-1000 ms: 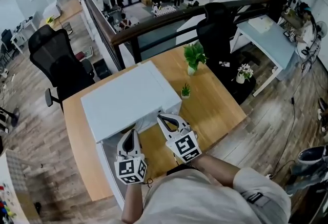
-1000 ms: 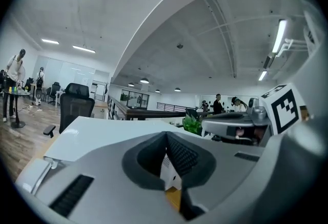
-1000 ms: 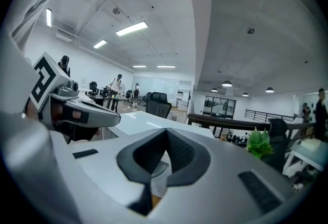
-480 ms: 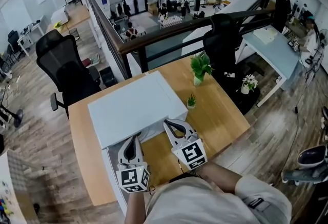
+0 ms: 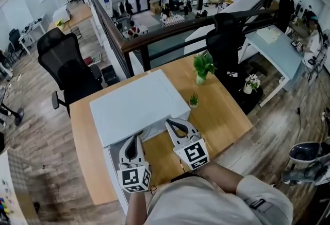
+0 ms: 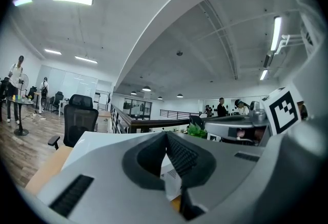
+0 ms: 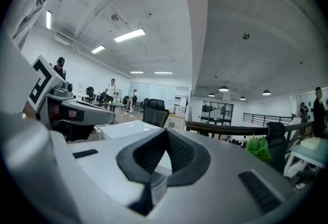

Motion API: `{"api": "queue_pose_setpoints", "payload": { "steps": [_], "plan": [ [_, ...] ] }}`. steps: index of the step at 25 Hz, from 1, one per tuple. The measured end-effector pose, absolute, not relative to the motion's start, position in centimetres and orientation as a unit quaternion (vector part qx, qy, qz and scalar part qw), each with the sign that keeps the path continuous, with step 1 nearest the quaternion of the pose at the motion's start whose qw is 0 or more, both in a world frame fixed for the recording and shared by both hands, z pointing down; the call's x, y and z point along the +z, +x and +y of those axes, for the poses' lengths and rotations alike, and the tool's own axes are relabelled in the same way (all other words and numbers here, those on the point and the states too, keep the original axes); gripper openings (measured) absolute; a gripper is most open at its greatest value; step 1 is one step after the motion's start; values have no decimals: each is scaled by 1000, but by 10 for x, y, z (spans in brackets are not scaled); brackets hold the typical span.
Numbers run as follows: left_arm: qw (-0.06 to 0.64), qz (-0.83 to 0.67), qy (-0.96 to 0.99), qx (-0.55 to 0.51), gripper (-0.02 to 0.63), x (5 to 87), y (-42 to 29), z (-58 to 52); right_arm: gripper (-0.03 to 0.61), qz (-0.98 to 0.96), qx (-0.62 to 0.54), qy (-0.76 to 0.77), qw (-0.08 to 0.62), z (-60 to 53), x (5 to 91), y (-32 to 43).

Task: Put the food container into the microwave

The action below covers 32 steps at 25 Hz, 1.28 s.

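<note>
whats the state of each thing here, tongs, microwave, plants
left tongs, shut, nothing between them
right tongs, shut, empty
microwave, on the table, its door looks swung open on the left
big plant, upright in its pot
small plant, upright by the microwave's corner

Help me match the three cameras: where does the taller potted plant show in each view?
Head view: the taller potted plant is above centre, slightly right, at the far edge of the table.
Left gripper view: right of centre, small, below mid-height.
Right gripper view: lower right.
Shared landmark: the white microwave, left of the plant in all three views.
</note>
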<state>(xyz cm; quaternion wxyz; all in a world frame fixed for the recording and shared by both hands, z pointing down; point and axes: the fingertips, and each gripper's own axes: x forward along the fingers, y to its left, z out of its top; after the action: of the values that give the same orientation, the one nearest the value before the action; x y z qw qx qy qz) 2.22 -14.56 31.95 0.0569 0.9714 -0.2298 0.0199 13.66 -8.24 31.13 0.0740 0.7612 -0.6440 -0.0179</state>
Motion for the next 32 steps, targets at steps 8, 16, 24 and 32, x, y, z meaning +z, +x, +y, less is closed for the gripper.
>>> {"api": "queue_pose_setpoints", "payload": {
  "steps": [8,16,24,32],
  "plan": [
    [59,-233,970,20,12,319,18,-147,3,-646,-16,759,75,-84,312,133],
    [53,-232,971,10,12,310,20,-150,3,-646,-20,758,85,-85,308,133],
    [54,-227,972,13,12,313,26,-145,3,-631,-19,770,91,-78,311,144],
    [55,-226,972,21,12,316,30,-144,3,-634,-22,768,91,-77,306,145]
  ]
}}
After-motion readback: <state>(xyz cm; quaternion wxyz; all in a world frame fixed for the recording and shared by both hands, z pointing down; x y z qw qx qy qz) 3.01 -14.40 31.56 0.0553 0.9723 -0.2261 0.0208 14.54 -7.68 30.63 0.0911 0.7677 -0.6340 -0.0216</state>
